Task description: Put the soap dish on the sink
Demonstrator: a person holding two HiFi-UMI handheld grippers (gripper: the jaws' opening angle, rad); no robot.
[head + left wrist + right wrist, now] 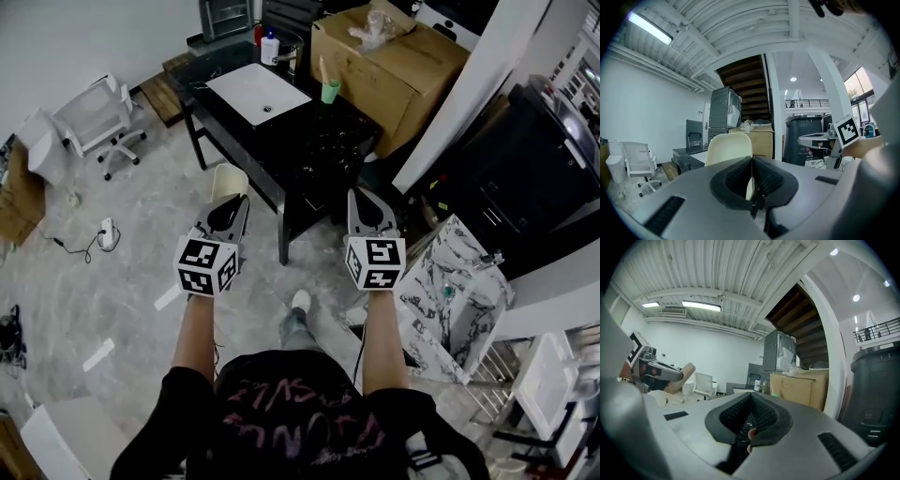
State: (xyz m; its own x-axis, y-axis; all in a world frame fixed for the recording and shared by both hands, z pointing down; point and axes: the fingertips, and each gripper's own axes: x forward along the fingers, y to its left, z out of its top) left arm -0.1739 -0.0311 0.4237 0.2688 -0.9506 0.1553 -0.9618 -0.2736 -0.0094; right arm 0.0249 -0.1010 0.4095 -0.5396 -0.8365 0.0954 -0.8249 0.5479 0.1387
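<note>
In the head view my left gripper is shut on a cream soap dish, which sticks out past its tips above the floor, just left of the black table. The white sink basin is set in the far end of that table. The left gripper view shows the soap dish standing upright, pinched between the closed jaws of the left gripper. My right gripper hovers by the table's near corner. In its own view the right gripper is shut with nothing in it.
A white bottle and a green cup stand near the sink. A large cardboard box sits behind the table. A marble slab leans at the right, and a white chair stands at the left.
</note>
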